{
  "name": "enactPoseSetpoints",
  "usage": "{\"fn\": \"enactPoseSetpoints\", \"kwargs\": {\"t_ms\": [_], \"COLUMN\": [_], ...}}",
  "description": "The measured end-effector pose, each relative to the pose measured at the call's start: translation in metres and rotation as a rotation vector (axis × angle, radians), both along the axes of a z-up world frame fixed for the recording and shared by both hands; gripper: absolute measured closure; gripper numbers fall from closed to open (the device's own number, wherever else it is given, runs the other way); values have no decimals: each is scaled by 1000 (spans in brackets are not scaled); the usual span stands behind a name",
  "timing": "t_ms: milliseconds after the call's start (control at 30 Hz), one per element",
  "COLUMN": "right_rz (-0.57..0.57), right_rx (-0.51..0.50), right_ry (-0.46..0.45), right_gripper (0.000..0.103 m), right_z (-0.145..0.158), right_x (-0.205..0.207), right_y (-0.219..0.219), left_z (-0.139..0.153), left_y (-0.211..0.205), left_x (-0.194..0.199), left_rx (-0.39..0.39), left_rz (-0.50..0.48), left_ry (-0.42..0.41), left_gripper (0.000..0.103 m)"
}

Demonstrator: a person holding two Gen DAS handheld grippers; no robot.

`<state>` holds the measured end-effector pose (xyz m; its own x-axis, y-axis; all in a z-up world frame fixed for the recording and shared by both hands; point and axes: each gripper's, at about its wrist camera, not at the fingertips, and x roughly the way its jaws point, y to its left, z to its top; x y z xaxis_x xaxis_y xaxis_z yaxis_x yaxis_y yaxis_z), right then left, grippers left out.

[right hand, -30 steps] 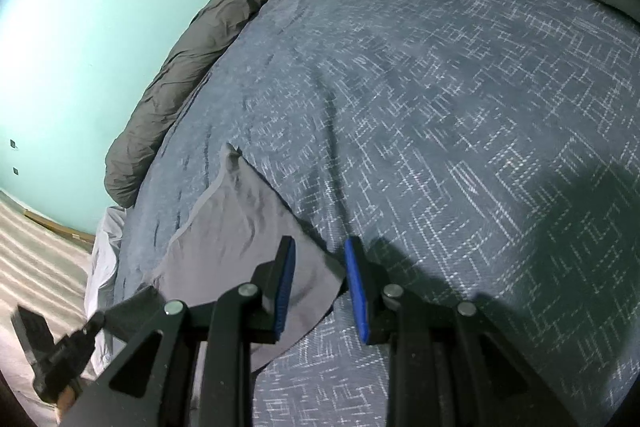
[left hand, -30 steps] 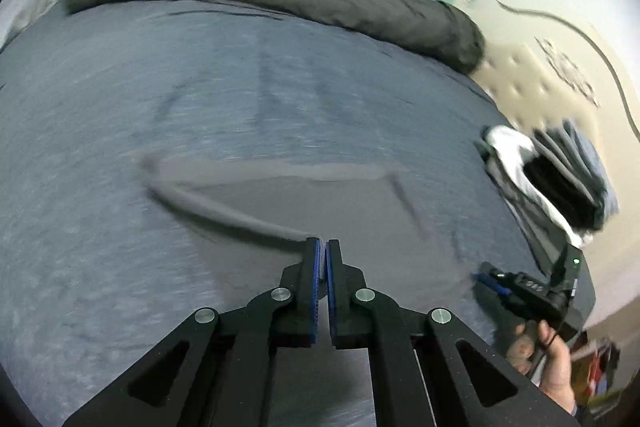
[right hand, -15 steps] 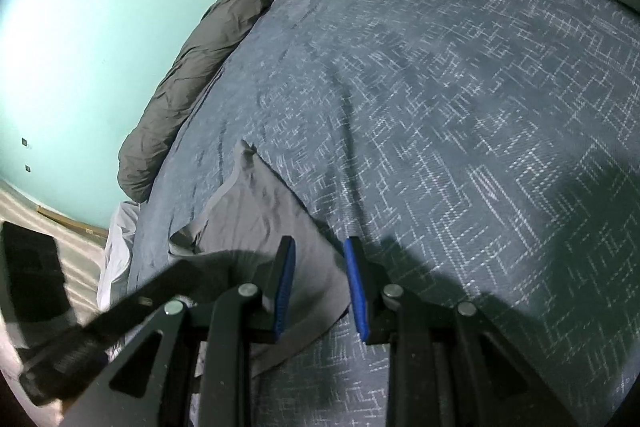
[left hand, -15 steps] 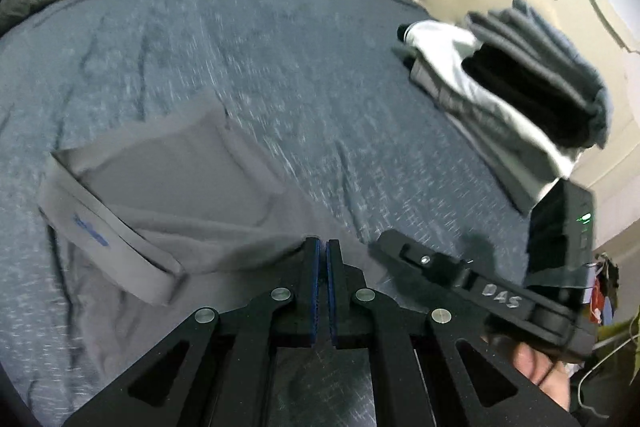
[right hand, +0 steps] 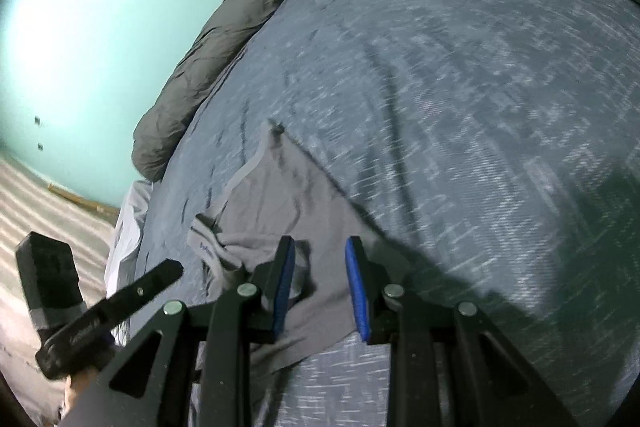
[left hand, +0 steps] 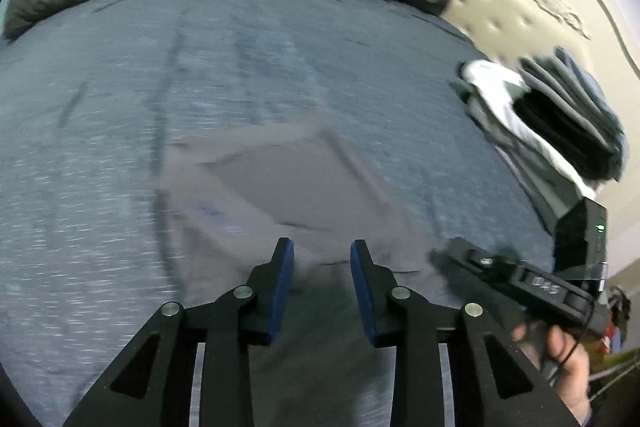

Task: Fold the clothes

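On the blue-grey speckled bedspread lies a thin grey garment, partly folded. Both the left gripper and right gripper hover over its near edge, jaws opening, blue pads apart, gripping nothing.

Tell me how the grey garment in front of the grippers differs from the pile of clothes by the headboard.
The grey garment lies spread flat on the bedspread; the pile is stacked up. The garment is a single grey piece; the pile mixes white, black and grey ones. The garment sits just beyond the left gripper; the pile lies off at the bed's edge. Both rest on the bedspread.
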<state>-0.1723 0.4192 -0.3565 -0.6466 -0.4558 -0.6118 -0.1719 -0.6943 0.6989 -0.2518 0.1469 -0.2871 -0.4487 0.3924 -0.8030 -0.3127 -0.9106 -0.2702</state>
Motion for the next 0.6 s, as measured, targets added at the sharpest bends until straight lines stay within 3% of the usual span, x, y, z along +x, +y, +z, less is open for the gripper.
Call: {"fn": "enactPoseSetpoints", "kwargs": {"t_ms": [233, 600], "right_rz": [49, 103], "right_rx": [59, 145], "right_ry": [-2, -29], "right_gripper": [71, 70], "right_z": [1, -6], "right_x": [-10, -22], "right_y": [-22, -38], "left_z": [-23, -35], "left_y": [-15, 25], "left_x": [5, 4], "left_rx": [-33, -110], "left_rz": [7, -83], "left_ry": [-43, -14], "left_gripper": [71, 71]}}
